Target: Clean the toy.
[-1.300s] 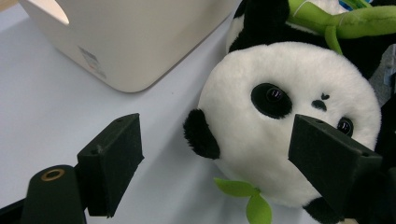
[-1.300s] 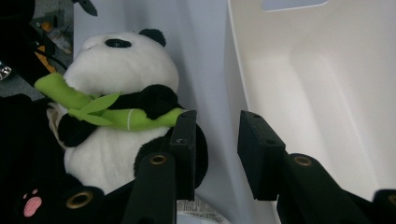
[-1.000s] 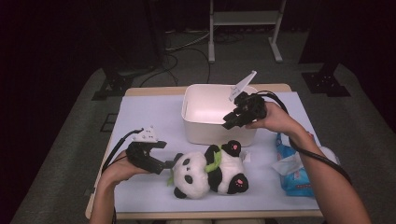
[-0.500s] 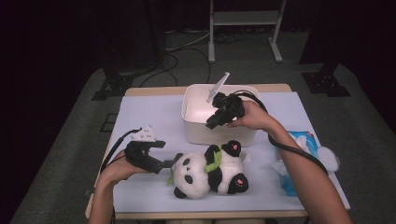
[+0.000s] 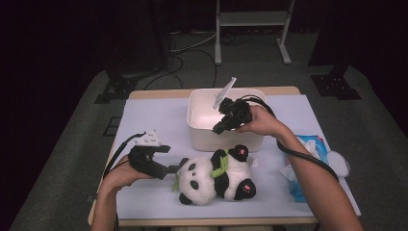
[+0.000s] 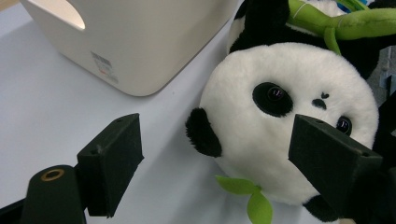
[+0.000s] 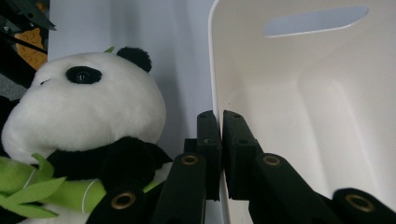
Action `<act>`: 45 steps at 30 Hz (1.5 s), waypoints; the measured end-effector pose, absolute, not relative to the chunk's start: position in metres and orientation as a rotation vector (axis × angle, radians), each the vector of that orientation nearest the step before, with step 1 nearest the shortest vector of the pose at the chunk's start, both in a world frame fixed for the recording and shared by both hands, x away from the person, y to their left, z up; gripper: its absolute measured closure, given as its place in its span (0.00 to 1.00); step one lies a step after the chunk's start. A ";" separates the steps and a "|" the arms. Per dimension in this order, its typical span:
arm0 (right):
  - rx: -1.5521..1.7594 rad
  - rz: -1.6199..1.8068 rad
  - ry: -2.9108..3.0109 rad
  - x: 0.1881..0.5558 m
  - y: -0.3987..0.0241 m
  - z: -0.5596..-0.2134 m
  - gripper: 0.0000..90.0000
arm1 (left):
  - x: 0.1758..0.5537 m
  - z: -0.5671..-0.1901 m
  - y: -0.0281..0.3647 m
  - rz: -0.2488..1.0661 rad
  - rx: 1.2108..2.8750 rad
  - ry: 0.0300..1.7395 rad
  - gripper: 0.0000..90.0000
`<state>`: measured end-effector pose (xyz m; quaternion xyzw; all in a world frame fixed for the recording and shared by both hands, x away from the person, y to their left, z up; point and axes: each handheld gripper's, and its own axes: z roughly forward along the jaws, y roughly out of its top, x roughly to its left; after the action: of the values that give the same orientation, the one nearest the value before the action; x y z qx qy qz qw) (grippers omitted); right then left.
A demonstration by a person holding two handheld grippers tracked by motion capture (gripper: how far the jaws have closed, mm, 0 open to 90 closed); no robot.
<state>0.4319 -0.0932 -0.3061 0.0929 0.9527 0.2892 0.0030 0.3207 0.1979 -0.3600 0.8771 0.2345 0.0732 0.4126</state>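
Fingers [image 7: 212, 135] pinching bin wall [image 7: 215, 70], clear from right gripper view.

My wooden-edged table [image 5: 159, 94] fills the middle of the high view under a pale lavender sheet [image 5: 144, 120]. On it, upper centre, stands a cream plastic bin with cut-out handles [image 5: 202, 132]. Below it, lower centre, lies a black-and-white plush panda with green bamboo leaves [image 5: 216, 175]. At the right edge lies a blue-and-white wipes packet [image 5: 308, 163].
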 end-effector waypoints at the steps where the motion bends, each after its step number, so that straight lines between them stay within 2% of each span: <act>1: 0.293 0.907 2.989 0.431 -0.093 -0.306 0.95 | 0.321 -0.360 0.198 0.184 2.208 0.589 0.18; 8: 0.319 0.915 3.002 0.432 -0.094 -0.306 0.92 | 0.320 -0.359 0.198 0.185 2.204 0.591 0.18; 10: 0.329 0.928 2.997 0.431 -0.096 -0.305 0.87 | 0.320 -0.359 0.199 0.187 2.203 0.590 0.18; 16: 0.330 0.967 2.961 0.421 -0.109 -0.294 0.81 | 0.321 -0.360 0.200 0.188 2.212 0.592 0.18; 23: 0.313 1.032 2.962 0.402 -0.128 -0.286 0.80 | 0.320 -0.360 0.201 0.189 2.205 0.601 0.18; 32: 0.248 1.059 3.004 0.368 -0.137 -0.291 0.75 | 0.319 -0.361 0.200 0.179 2.210 0.605 0.18; 45: 0.139 1.065 3.066 0.335 -0.127 -0.309 0.67 | 0.322 -0.366 0.204 0.168 2.214 0.626 0.18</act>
<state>0.3346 -0.1271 -0.3089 0.0428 0.9424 0.3273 -0.0533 0.3217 0.2037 -0.3658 0.8773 0.2481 0.0667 0.4054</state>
